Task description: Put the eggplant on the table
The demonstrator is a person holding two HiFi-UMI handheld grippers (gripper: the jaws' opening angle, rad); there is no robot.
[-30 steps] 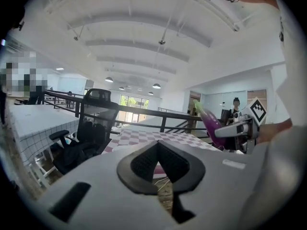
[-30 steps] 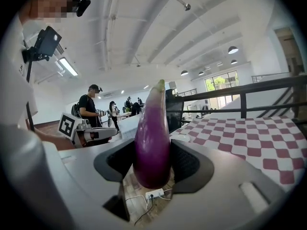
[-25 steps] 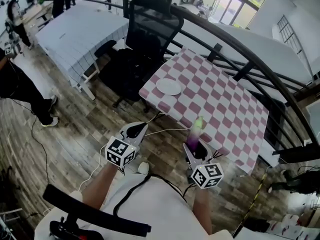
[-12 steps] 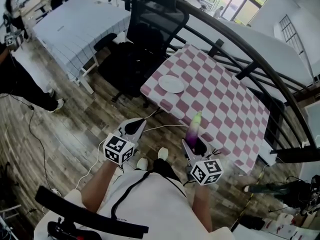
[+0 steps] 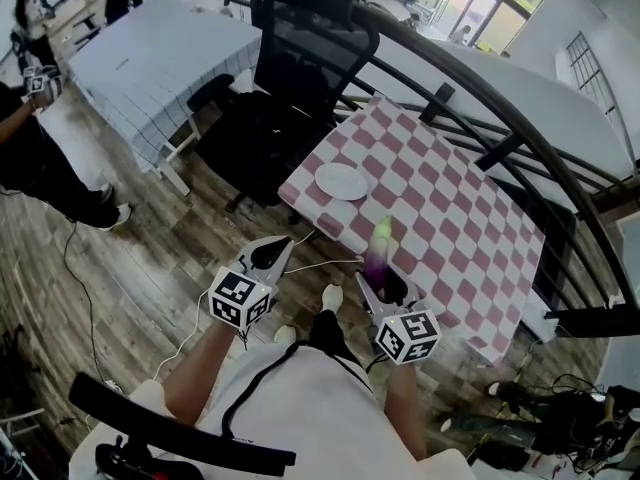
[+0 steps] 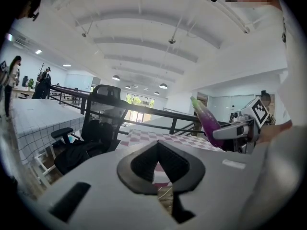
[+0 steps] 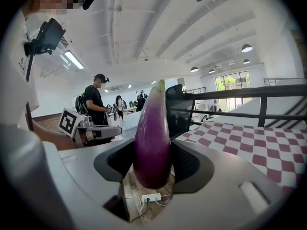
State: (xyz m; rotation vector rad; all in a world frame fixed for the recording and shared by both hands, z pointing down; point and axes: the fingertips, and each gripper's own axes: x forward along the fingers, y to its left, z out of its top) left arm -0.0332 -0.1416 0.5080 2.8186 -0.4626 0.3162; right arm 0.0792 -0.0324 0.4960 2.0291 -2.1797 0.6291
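A purple eggplant point(image 7: 152, 138) with a green tip stands upright between the pads of my right gripper point(image 7: 153, 153), which is shut on it. In the head view the eggplant point(image 5: 378, 253) hangs in the right gripper point(image 5: 385, 286) at the near edge of the pink-and-white checkered table point(image 5: 450, 208). My left gripper point(image 5: 280, 253) is over the wooden floor left of it, short of the table. Its pad tips point(image 6: 157, 145) meet with nothing between them. In the left gripper view, the eggplant point(image 6: 208, 121) and right gripper point(image 6: 240, 131) show at right.
A white plate point(image 5: 342, 180) lies near the table's left corner. A black office chair point(image 5: 300, 58) stands behind it, beside a white grid-cloth table point(image 5: 160, 58). A dark railing point(image 5: 520, 118) curves past the far side. A person point(image 5: 30, 158) stands at left. A cable point(image 5: 320, 263) runs across the floor.
Both grippers have come closer to the checkered table. The eggplant stays held upright in the right gripper. The person at left has shifted.
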